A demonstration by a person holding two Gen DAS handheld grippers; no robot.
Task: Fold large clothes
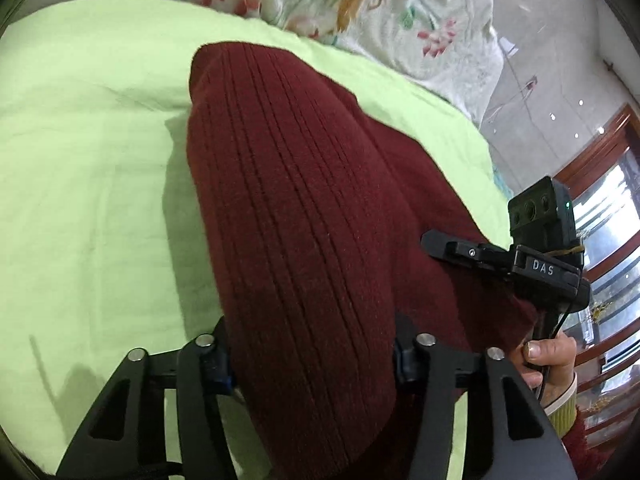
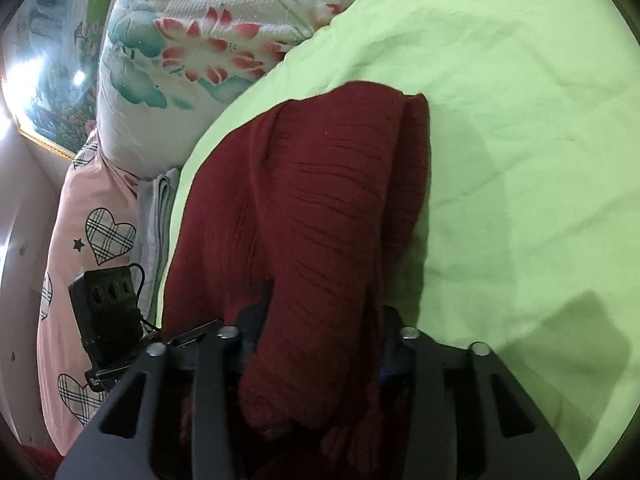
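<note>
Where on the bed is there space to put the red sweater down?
Bare green sheet lies open beside the red sweater, away from the pillows. It is crowded along the flowered quilt and pink heart pillow.

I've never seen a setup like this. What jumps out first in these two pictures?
The dark red knitted sweater fills the middle of both views, lying on a pale green sheet and bunched between each pair of black tongs at the bottom edge, the left tongs and the right tongs. Behind it sits a white flowered quilt, with a pink pillow with checked hearts at the left of the right-hand view.
</note>
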